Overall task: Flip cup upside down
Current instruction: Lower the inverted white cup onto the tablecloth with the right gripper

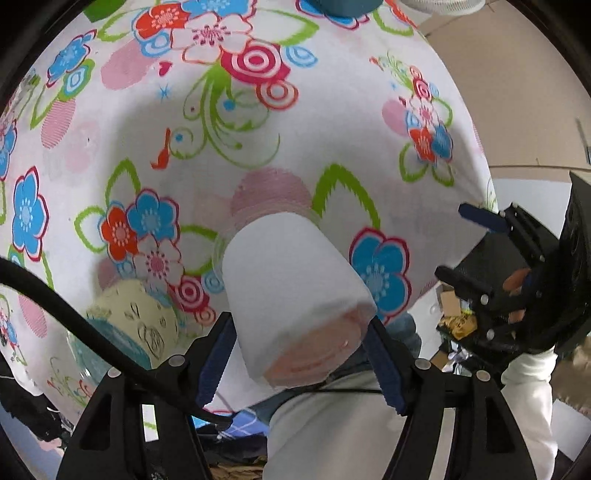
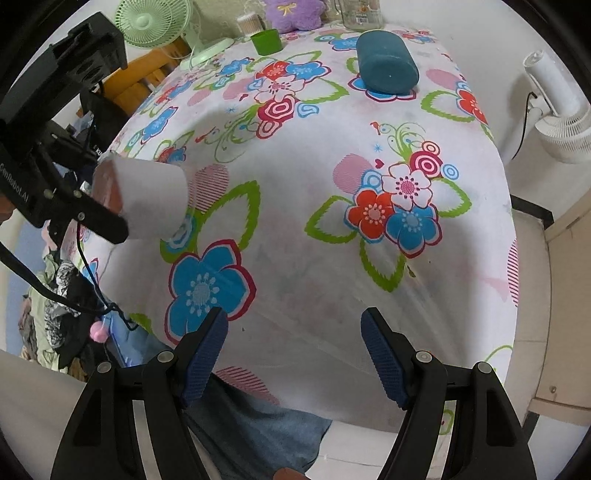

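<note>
Left gripper [image 1: 299, 350]: closed on the cup; both blue ribbed pads press the cup's sides near its mouth. In the right wrist view the same gripper [image 2: 110, 206] shows at the left edge.
Cup [image 1: 291, 291]: white paper cup with a pinkish interior, held in the air above the table, tipped on its side. In the right wrist view the cup [image 2: 147, 199] lies roughly horizontal, its mouth toward the left gripper body.
Right gripper [image 2: 293, 354]: fingers spread wide, nothing between them; it hangs over the near edge of the table. In the left wrist view it [image 1: 517, 266] appears at the right edge, well apart from the cup.
Tablecloth [image 2: 295, 229]: white, printed with blue, red and pink flowers and green leaves; covers the table.
Dark teal cylinder [image 2: 388, 66]: lies on its side at the far end of the table.
Green cup [image 2: 266, 41]: upright, far end of the table.
Green desk fan [image 2: 155, 22]: at the far left corner.
White fan [image 2: 557, 122]: beside the table on the right.
Person: white sleeve [image 1: 528, 387] behind the right gripper; blue jeans [image 2: 255, 432] below the table edge.
</note>
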`<state>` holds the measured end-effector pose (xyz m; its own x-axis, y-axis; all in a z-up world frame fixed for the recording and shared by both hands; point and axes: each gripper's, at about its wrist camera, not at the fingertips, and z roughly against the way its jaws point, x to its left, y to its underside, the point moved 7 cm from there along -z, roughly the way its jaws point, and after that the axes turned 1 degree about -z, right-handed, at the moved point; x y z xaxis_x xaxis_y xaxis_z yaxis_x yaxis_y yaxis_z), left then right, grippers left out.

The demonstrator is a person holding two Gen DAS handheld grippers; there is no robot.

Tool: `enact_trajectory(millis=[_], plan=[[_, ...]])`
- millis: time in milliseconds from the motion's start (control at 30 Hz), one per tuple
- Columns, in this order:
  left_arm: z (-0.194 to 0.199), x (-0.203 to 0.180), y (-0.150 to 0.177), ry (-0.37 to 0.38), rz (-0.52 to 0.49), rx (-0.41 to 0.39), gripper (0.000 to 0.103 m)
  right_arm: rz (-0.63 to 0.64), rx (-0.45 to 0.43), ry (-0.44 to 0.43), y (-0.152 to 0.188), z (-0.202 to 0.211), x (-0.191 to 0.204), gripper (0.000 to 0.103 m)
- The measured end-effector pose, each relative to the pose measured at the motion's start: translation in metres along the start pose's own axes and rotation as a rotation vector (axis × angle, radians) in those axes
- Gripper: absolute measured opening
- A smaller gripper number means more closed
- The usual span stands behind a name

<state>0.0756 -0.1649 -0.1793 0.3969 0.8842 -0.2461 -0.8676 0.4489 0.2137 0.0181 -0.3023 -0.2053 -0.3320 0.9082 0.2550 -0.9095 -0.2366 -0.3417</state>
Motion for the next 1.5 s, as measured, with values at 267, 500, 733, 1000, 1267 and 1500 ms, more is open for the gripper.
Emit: enact_trajectory(millis=[267, 500, 733, 1000, 1267, 1500], plan=[[0.007, 0.004, -0.003, 0.011, 0.01, -0.049, 0.084, 0.007, -0.015, 0.002, -0.007, 0.001, 0.003, 0.077], [0.027, 0.018, 0.01, -0.028, -0.02, -0.132, 0.091, -0.001, -0.063, -0.016, -0.021, 0.009, 0.013, 0.077], [0.038, 0.021, 0.022, -0.082, -0.051, -0.199, 0.093, 0.022, -0.095, -0.002, -0.032, 0.017, 0.029, 0.077], [0.048, 0.023, 0.035, -0.098, -0.039, -0.274, 0.093, 0.056, -0.133, 0.015, -0.04, 0.031, 0.051, 0.077], [0.054, 0.023, 0.045, -0.095, -0.021, -0.343, 0.093, 0.087, -0.169, 0.02, -0.049, 0.043, 0.073, 0.077], [0.067, 0.026, 0.055, -0.082, -0.008, -0.404, 0.093, 0.096, -0.204, 0.017, -0.059, 0.053, 0.089, 0.077]])
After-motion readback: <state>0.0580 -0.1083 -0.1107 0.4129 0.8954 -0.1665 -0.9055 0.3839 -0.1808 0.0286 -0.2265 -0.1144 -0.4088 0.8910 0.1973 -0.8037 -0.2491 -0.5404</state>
